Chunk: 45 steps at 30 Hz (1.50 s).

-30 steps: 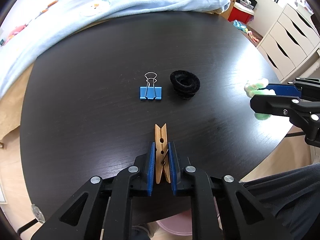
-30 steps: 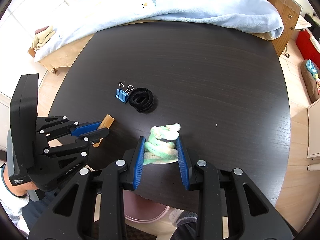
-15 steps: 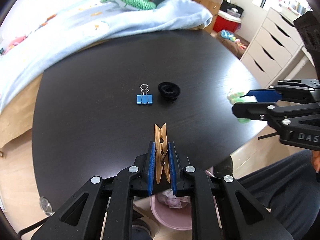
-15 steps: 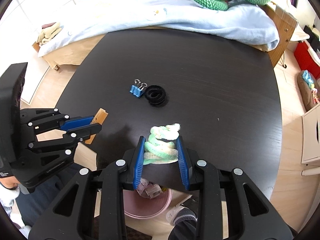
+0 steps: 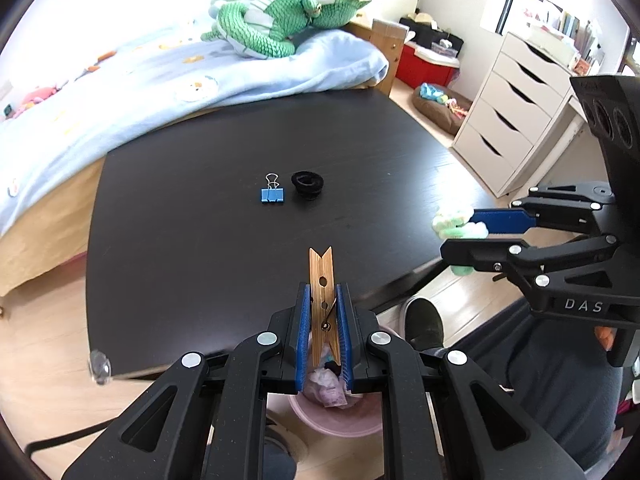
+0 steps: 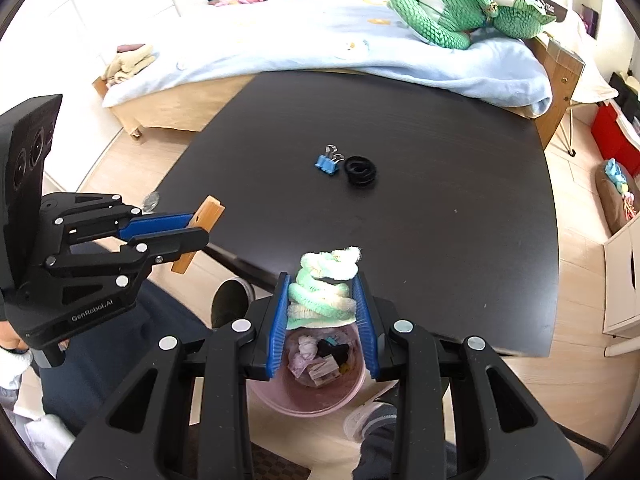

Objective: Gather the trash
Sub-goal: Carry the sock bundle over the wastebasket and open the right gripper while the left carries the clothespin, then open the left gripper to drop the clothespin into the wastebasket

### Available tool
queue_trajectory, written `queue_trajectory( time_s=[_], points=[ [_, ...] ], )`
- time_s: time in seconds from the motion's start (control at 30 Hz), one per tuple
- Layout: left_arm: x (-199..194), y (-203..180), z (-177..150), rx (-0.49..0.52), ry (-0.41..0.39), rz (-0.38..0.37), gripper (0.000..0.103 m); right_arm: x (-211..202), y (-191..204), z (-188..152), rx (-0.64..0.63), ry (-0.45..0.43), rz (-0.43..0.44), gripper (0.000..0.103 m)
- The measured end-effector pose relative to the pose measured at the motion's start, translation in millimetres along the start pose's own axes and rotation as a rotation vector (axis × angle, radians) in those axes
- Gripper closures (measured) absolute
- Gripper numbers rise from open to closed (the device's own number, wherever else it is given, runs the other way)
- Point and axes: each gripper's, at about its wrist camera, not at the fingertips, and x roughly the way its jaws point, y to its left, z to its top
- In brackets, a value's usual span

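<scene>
My left gripper (image 5: 322,300) is shut on a wooden clothespin (image 5: 322,280), held upright above the pink trash bin (image 5: 336,416) at the table's near edge. My right gripper (image 6: 322,292) is shut on a green and white fuzzy coil (image 6: 324,294), held over the same pink bin (image 6: 308,384), which holds crumpled paper and scraps. A blue binder clip (image 5: 273,194) and a black ring-shaped item (image 5: 307,185) lie side by side in the middle of the black table (image 5: 200,220). Each gripper shows in the other's view: the right (image 5: 464,236), the left (image 6: 196,228).
A bed with a light blue blanket (image 5: 160,92) and a green plush (image 5: 276,28) borders the table's far side. A white drawer unit (image 5: 516,112) stands at the right. A person's legs and shoes (image 6: 228,304) are beside the bin under the table edge.
Both grippers have pulled back and risen from the table with their loads. They now hang past the near edge, and the pink bin has come into view below them.
</scene>
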Motion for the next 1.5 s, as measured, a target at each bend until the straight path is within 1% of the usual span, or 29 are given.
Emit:
queue_trajectory(
  time_s=[0.17,0.4,0.7,0.77,0.8,0.83,0.87,0.9,0.93,0.97,1.0,1.13,1.33,1.5],
  points=[
    [-14.2,-3.5,-16.3,-0.013,-0.015,-0.016,0.09,-13.6,13.8,-17.0,-0.006,-0.015,0.017,0.072],
    [-26.1,-9.5,-34.5,-0.029,-0.023,-0.038,0.09,-22.2,26.4,-41.7,-0.014,-0.009,0.035,0.072],
    [-40.4,-10.1,-41.7,-0.027,-0.044,-0.051,0.09,-16.7,31.6,-56.1,-0.009,0.012,0.061,0.072],
    [-41.9,-7.8,-41.6,-0.033,-0.047,-0.05,0.09,-16.7,32.3,-56.1,-0.01,0.009,0.064,0.069],
    [-42.5,-6.5,-41.4,-0.035,-0.049,-0.05,0.09,-16.9,32.3,-55.6,-0.01,0.007,0.063,0.067],
    [-43.0,-6.1,-41.7,-0.037,-0.051,-0.05,0.09,-16.9,31.5,-54.9,-0.006,0.006,0.064,0.054],
    [-43.2,-5.6,-41.5,-0.038,-0.052,-0.05,0.09,-17.3,30.8,-54.3,-0.003,0.001,0.065,0.046],
    [-43.7,-5.6,-42.2,-0.039,-0.054,-0.05,0.09,-17.7,30.3,-54.1,-0.001,-0.004,0.062,0.034],
    [-44.0,-5.8,-42.5,-0.039,-0.054,-0.05,0.09,-18.2,29.6,-53.8,0.003,-0.008,0.06,0.028],
    [-44.4,-5.9,-43.0,-0.038,-0.054,-0.05,0.09,-18.3,29.2,-53.4,0.007,-0.01,0.059,0.025],
    [-44.2,-5.8,-42.9,-0.039,-0.053,-0.05,0.09,-18.3,28.1,-53.2,0.013,-0.01,0.054,0.019],
    [-43.8,-6.2,-44.1,-0.038,-0.048,-0.055,0.09,-19.0,22.9,-53.2,0.033,-0.012,0.034,0.013],
    [-40.2,-8.0,-44.6,-0.042,-0.038,-0.069,0.09,-21.1,13.1,-54.7,0.07,-0.026,0.01,0.01],
    [-39.3,-13.6,-44.0,-0.032,-0.034,-0.077,0.09,-27.7,9.4,-56.0,0.076,-0.041,-0.007,0.008]
  ],
)
